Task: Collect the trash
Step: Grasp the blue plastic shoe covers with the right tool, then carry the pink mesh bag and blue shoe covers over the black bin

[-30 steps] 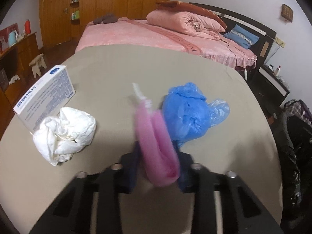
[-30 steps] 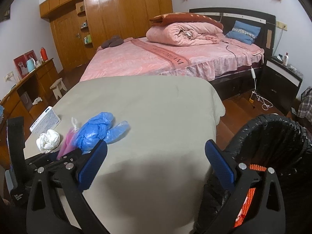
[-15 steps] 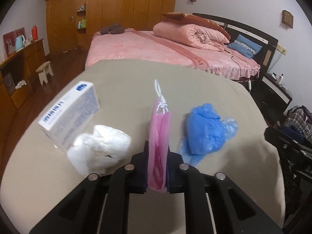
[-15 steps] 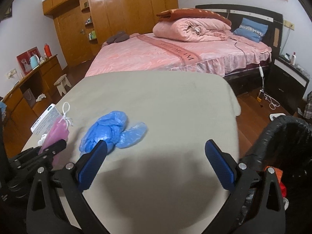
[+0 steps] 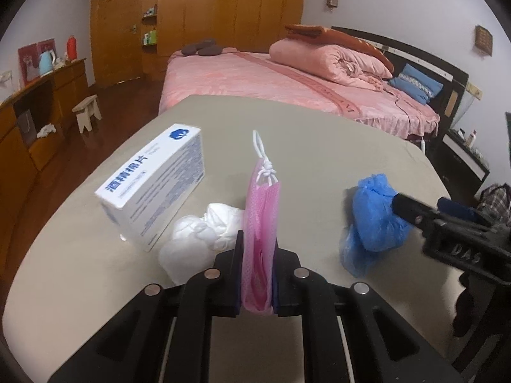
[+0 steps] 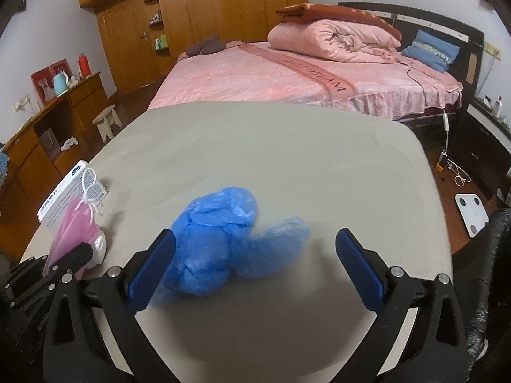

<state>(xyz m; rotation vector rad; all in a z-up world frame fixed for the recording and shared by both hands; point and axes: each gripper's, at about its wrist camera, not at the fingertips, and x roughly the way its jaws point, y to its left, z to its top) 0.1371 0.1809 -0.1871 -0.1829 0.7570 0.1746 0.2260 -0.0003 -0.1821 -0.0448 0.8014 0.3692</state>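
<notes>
My left gripper (image 5: 257, 274) is shut on a pink mesh pouch (image 5: 260, 223) with a white drawstring, held upright above the beige table (image 5: 303, 134). Behind it lie a crumpled white tissue (image 5: 204, 236) and a white box with blue print (image 5: 156, 185). A crumpled blue plastic bag (image 6: 220, 239) lies on the table, between the wide-open fingers of my right gripper (image 6: 255, 265), nearer the left finger. From the left wrist, the blue bag (image 5: 373, 217) shows at the right with the right gripper (image 5: 415, 210) reaching it. From the right wrist, the pink pouch (image 6: 72, 226) shows at the left.
A black trash bag (image 6: 491, 255) stands off the table's right edge. Beyond the table is a bed with pink covers (image 6: 287, 70). A wooden wardrobe (image 6: 191, 16) and a low cabinet (image 6: 48, 127) line the left side. A white scale (image 6: 471, 210) lies on the floor.
The left gripper's jaws closed tight on the pink pouch and lifted it clear of the blue bag. The right gripper swung left from the trash bag and now straddles the blue bag.
</notes>
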